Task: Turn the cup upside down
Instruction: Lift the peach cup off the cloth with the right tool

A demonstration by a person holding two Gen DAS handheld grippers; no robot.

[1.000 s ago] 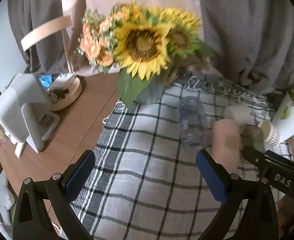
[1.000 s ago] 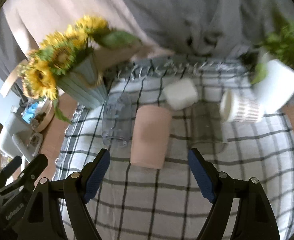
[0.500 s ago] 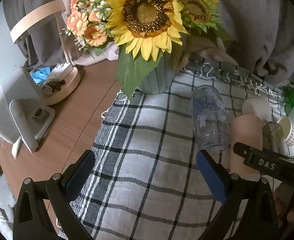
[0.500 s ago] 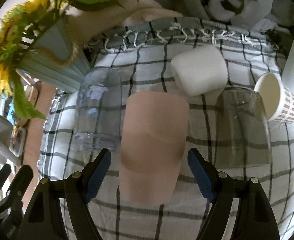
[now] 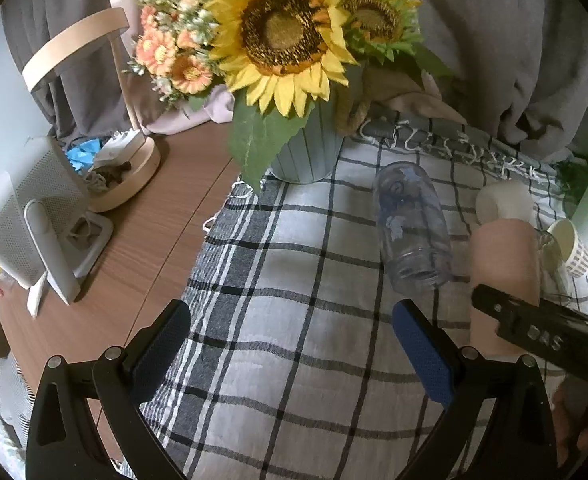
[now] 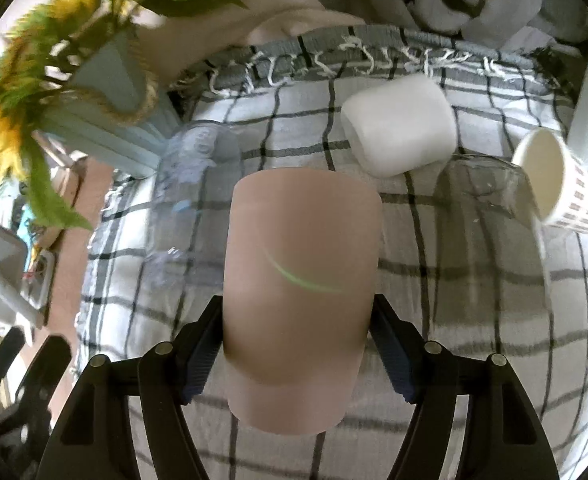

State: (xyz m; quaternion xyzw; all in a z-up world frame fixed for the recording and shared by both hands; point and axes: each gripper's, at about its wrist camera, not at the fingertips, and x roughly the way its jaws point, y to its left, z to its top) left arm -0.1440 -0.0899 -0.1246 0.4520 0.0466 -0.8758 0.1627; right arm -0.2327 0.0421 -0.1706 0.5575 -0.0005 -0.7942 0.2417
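The pink cup (image 6: pixel 299 280) was clamped between the right hand-held gripper (image 6: pixel 295 354) fingers; the left hand-held gripper (image 5: pixel 290 344) was held wide open, empty.

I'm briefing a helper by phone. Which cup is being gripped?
On the checked cloth, a row of cups lies in front of the sunflower vase. The pink cup sits between two clear ones, opaque and matte, clamped by the right gripper.
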